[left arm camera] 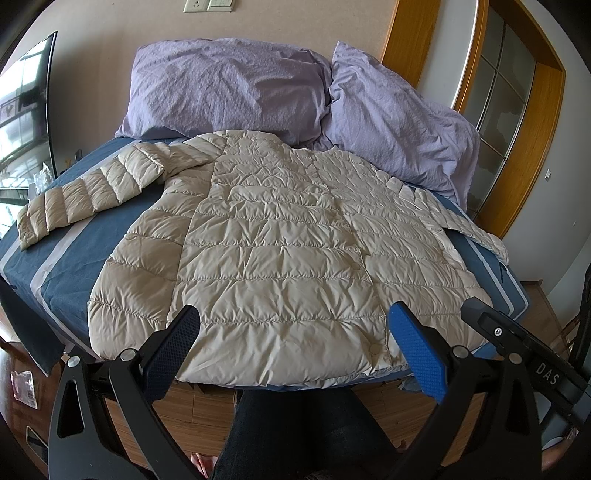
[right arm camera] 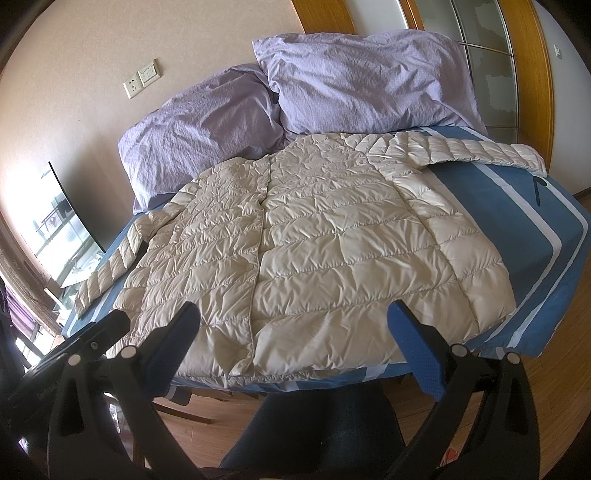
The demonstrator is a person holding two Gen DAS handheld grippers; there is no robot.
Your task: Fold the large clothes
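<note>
A bed (left arm camera: 55, 258) with a blue, pale-striped cover stood against a beige wall (left arm camera: 110, 29). Two lilac pillows (left arm camera: 221, 88) lay at its head. A wood-framed glass door (left arm camera: 509, 74) stood to the right, and daylight came from a window (right arm camera: 55, 221). The floor (right arm camera: 554, 387) was wooden.

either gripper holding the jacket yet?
No. Both the left gripper and the right gripper are open above the jacket hem, fingers clear of the fabric.
</note>
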